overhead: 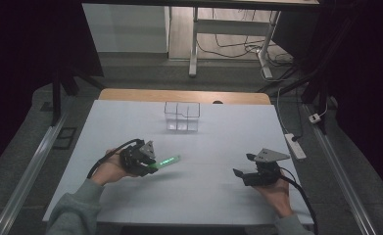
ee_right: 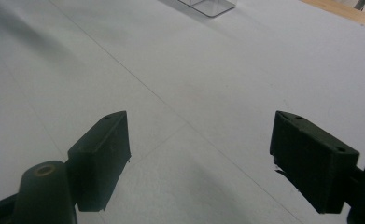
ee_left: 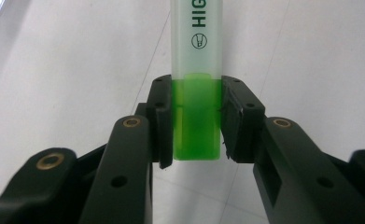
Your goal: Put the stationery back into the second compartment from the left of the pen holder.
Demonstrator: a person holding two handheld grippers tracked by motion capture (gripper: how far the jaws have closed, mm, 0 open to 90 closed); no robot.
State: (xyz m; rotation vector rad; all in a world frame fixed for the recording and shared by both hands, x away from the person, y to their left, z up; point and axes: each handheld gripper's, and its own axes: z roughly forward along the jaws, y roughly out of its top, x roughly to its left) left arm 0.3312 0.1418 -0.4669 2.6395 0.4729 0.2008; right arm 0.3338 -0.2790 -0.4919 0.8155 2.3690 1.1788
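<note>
Left gripper is clamped on the green end of a highlighter, held just above the white table on my left. Right gripper hangs apart, holding nothing, low over the surface. Risk as I read it: the grip sits at the very end, so the long barrel could pivot or slip. Clear divided box stands at the far edge; dim room, cables on the floor.

I'm losing the highlighter past the top edge, its lettering cut at "HIG"; the far clear box is clipped too.
</note>
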